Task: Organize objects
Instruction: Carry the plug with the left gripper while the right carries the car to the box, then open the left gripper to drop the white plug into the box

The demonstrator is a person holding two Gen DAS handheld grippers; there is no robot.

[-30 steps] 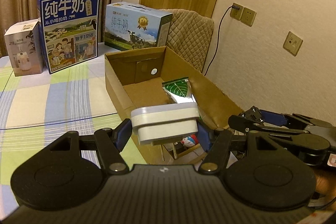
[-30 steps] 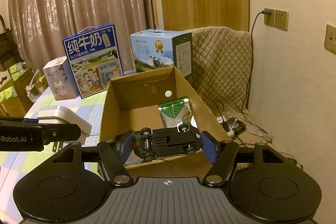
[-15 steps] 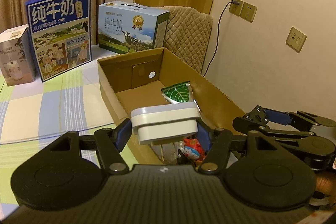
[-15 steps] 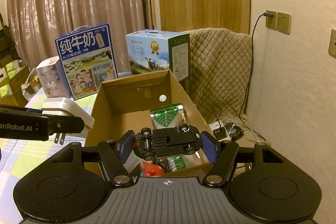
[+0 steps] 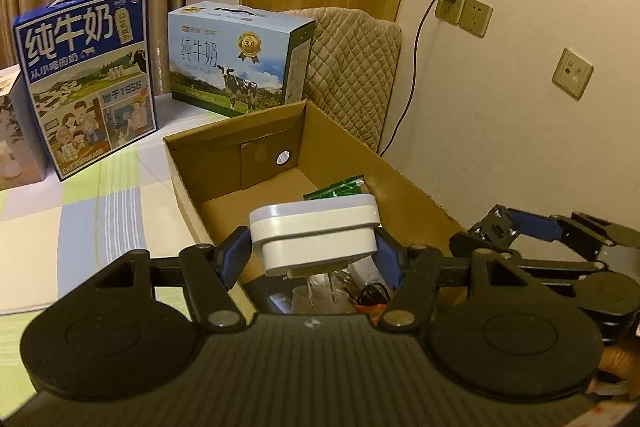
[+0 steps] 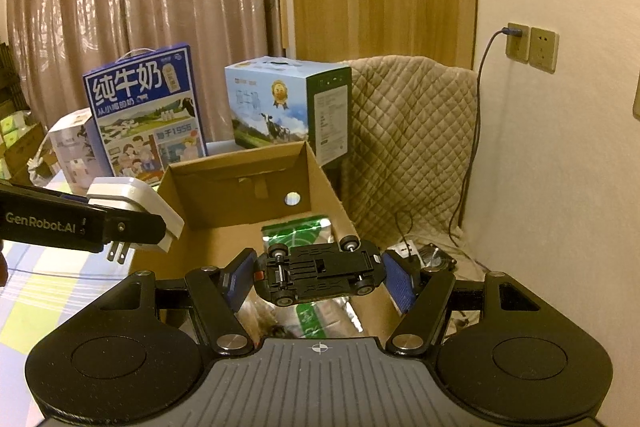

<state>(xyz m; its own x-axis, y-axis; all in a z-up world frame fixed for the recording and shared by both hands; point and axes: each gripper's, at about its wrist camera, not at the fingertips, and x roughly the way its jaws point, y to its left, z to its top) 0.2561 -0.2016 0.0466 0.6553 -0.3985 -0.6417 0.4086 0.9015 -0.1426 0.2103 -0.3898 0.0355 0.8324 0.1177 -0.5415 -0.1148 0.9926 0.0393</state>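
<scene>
My left gripper is shut on a white plug adapter, prongs down, held above the near end of the open cardboard box. The adapter also shows in the right wrist view, over the box's left wall. My right gripper is shut on a black toy car, underside towards the camera, held over the near end of the box. A green leaf-print packet lies inside the box. Small items lie at its near end.
Two milk cartons and a white box stand on the checked tablecloth behind and left of the box. A quilted chair, wall sockets with a cable, and a power strip on the floor are to the right.
Both grippers have moved forward over the box's near end, still holding the adapter and the car. More of the box's inside shows now.
</scene>
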